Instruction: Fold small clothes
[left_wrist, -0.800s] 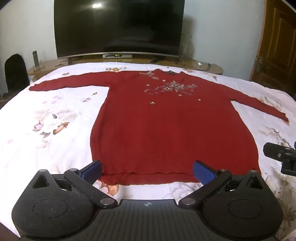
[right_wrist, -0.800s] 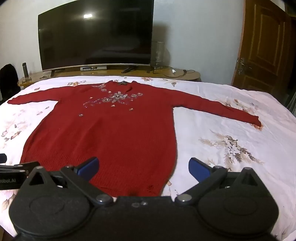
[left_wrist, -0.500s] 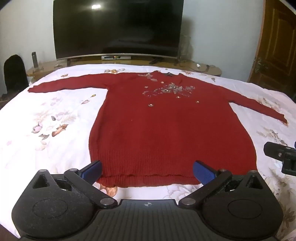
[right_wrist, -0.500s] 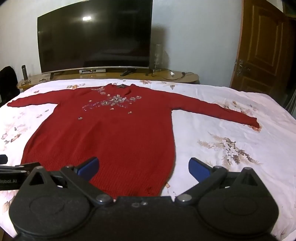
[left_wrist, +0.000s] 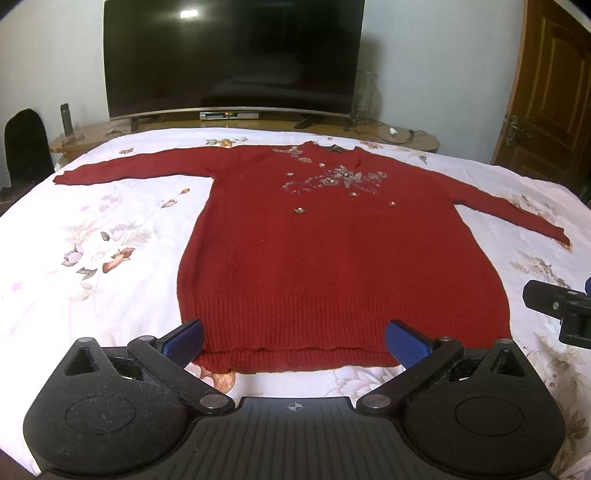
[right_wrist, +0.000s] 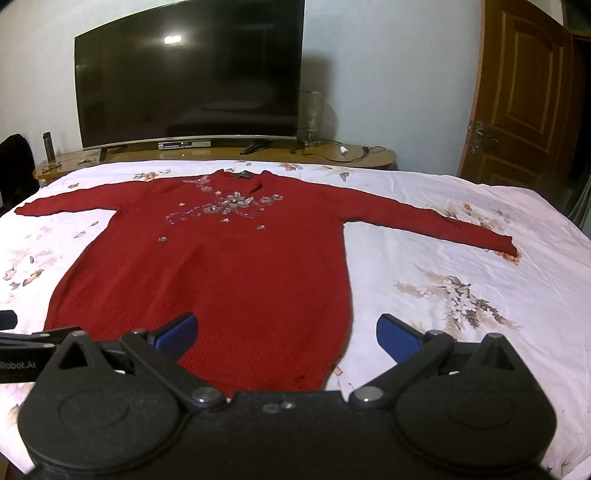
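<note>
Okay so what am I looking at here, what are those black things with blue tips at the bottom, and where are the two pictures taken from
Those are two hand-held grabbing tools, one in each of a person's hands. Each carries a wide-angle camera looking forward along its two blue-tipped fingers. One picture comes from the left gripper, the other from the right gripper. Both have their jaws wide open and hold nothing. Ahead lies a red sweater spread flat, sleeves out, on a bed with a flowered sheet. Behind the bed stands a dark television, and a wooden door is at the right.
</note>
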